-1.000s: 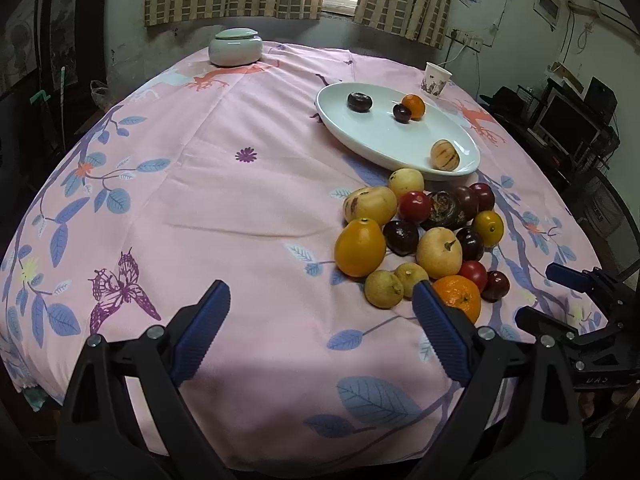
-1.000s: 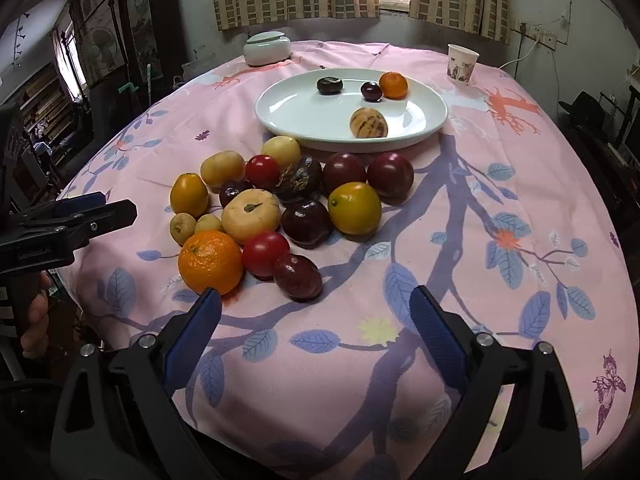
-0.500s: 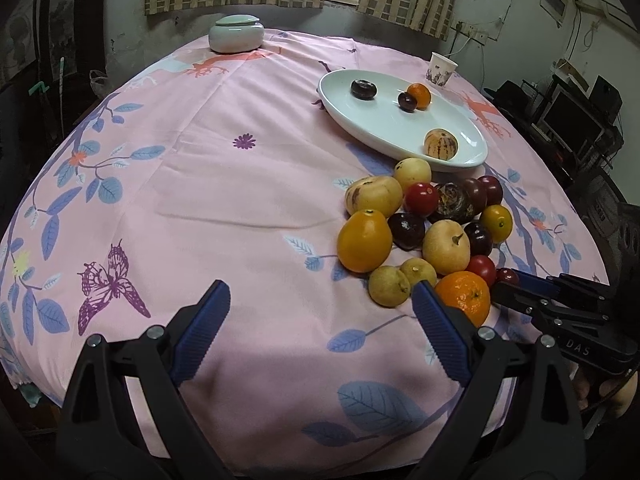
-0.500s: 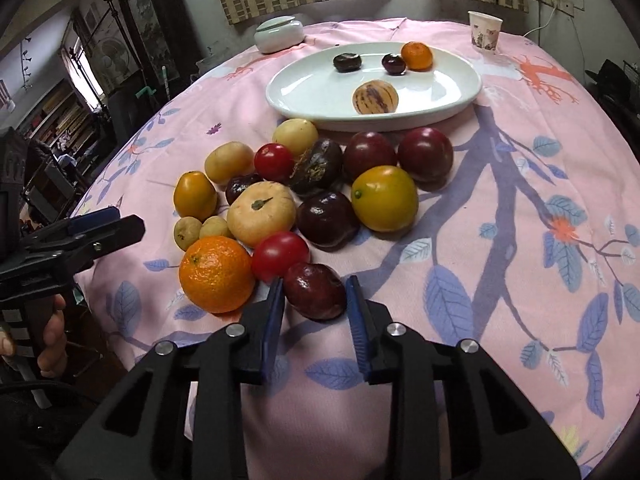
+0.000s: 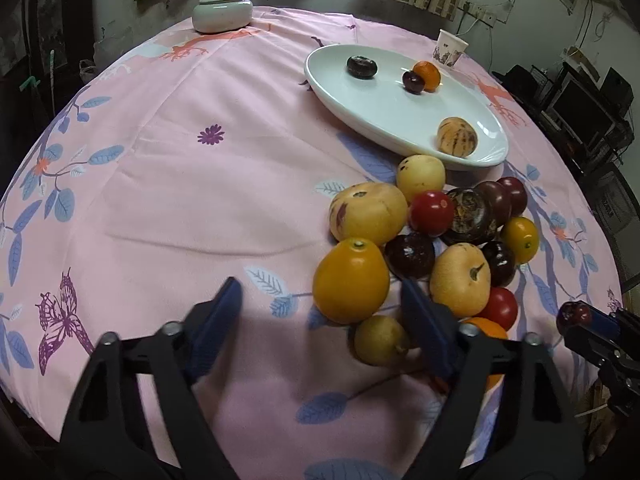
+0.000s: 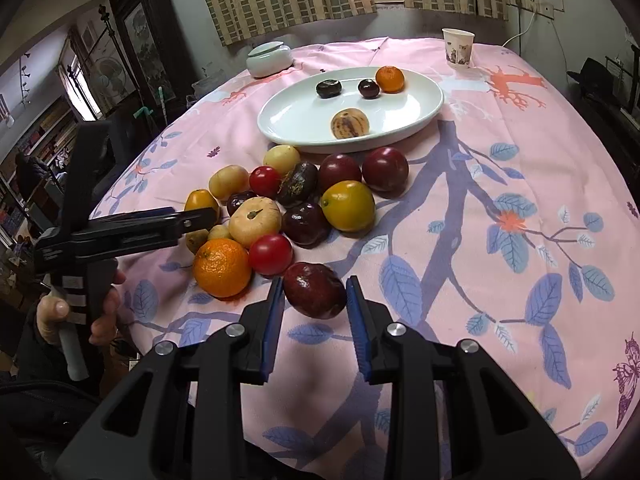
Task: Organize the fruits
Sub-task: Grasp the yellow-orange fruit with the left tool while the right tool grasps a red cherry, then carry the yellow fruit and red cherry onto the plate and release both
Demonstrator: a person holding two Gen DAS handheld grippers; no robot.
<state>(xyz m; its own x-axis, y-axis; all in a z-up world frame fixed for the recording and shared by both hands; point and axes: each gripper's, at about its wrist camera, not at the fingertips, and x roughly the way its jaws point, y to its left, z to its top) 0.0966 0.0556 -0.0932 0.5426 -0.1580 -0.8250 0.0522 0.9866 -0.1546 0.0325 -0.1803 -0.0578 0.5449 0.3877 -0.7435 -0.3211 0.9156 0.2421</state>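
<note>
Your right gripper [image 6: 315, 307] clenched on a dark red plum [image 6: 315, 290] at the pile's near edge, your left gripper [image 5: 320, 312] half-closed over bare tablecloth [image 5: 180, 184] beside an orange fruit [image 5: 351, 280], jaws just narrowing, nothing between them, white plate [image 6: 416, 120] beyond.

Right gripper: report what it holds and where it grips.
The right gripper holds a dark red plum, pads clamped on its two opposite sides.

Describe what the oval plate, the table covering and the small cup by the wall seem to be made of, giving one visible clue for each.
Oval plate: probably glazed ceramic; smooth, white, glossy with soft reflections.
Table covering: woven printed fabric, matte; it creases and drapes over the edge.
Small cup: likely paper; thin rolled rim, printed matte wall, though plastic cannot be ruled out.
</note>
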